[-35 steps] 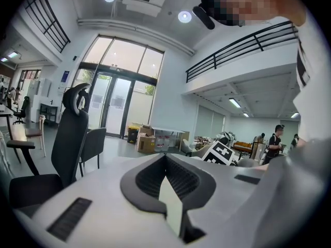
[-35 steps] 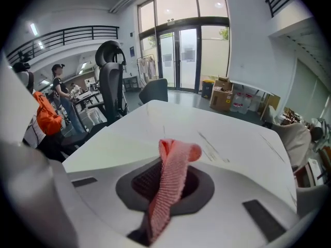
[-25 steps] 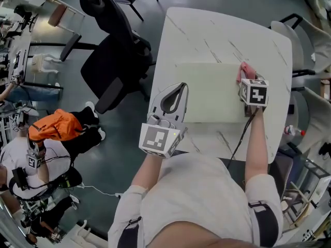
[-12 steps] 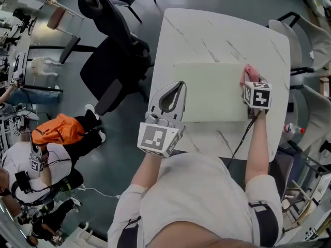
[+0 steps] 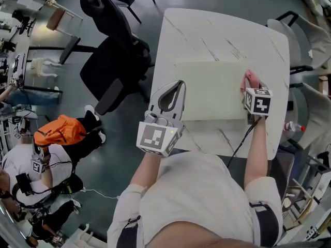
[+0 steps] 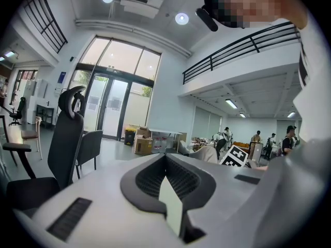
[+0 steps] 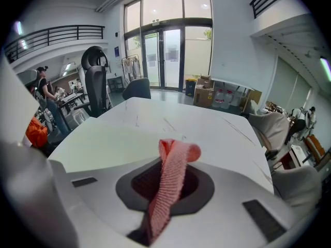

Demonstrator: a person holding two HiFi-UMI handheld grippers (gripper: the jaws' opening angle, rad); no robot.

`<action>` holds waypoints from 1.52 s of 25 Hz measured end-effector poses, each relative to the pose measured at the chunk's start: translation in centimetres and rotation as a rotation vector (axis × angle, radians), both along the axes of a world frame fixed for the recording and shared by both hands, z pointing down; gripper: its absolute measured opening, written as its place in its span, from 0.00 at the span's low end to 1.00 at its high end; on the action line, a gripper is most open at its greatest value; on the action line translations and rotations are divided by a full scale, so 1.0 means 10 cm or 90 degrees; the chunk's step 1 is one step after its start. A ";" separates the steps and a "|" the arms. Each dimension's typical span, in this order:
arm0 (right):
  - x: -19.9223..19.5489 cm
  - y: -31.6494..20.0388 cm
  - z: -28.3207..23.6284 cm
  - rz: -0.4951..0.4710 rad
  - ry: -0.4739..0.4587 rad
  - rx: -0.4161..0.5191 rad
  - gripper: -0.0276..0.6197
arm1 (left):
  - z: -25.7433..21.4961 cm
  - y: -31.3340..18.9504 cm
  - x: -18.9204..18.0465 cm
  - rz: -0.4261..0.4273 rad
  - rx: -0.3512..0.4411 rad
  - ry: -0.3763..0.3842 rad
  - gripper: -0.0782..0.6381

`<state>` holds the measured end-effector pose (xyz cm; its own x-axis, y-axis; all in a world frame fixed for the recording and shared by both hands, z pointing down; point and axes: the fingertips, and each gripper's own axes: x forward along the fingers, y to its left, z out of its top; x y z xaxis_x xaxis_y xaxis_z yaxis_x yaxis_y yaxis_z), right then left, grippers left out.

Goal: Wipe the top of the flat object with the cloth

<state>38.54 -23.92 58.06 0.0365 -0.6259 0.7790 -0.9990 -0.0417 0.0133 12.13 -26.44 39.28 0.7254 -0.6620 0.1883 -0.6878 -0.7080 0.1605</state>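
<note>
Right, nearest me is my left hand-held gripper (image 6: 168,190). It sits at the left edge of the pale green mat (image 5: 212,89), toward the near left corner. Its jaws are closed on a thin pale sliver that matches the mat's edge, and it points out level across the bench (image 5: 222,30).

My right hand-held gripper (image 5: 252,90) is at the mat's right edge, about halfway along that side. Its jaws are clamped on the pink cloth (image 7: 173,174). The cloth runs as a ribbed strip up between the jaws, and its free end curls over in a small fold just past them. From above, that fold lies over the mat's right edge. I cannot tell whether it presses on the surface.

The mat itself lies flat in the middle of the white, dark-veined bench, long sides running left to right, with bare bench showing on every side of it.

Beyond the bench's left edge, a black office chair (image 5: 111,61) stands on the grey floor, close to the far left corner.
</note>
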 end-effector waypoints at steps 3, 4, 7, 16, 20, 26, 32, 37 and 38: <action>-0.11 -0.03 0.00 -0.010 0.000 -0.003 0.09 | 0.00 0.02 -0.06 -0.005 -0.001 0.004 0.13; -0.15 -0.04 0.00 -0.014 0.000 -0.003 0.09 | -0.01 0.03 -0.09 -0.007 -0.002 0.004 0.13; -0.32 -0.08 0.00 -0.023 -0.003 -0.002 0.09 | -0.01 0.04 -0.19 -0.014 -0.003 0.005 0.13; -0.91 -0.21 0.01 -0.055 -0.016 0.005 0.09 | 0.02 0.09 -0.61 -0.047 -0.005 0.004 0.13; -1.25 -0.31 0.00 -0.083 -0.020 0.006 0.09 | 0.03 0.10 -0.81 -0.062 -0.007 0.007 0.13; -1.80 -0.44 0.00 -0.123 -0.033 0.008 0.09 | 0.02 0.12 -1.09 -0.080 -0.008 0.009 0.13; -2.30 -0.51 -0.02 -0.152 -0.049 0.014 0.09 | 0.00 0.13 -1.38 -0.100 -0.006 0.010 0.13; -2.66 -0.57 -0.03 -0.173 -0.060 0.019 0.09 | -0.01 0.14 -1.61 -0.115 -0.005 0.008 0.13; -2.72 -0.58 -0.04 -0.178 -0.062 0.019 0.09 | -0.01 0.14 -1.64 -0.117 -0.005 0.008 0.13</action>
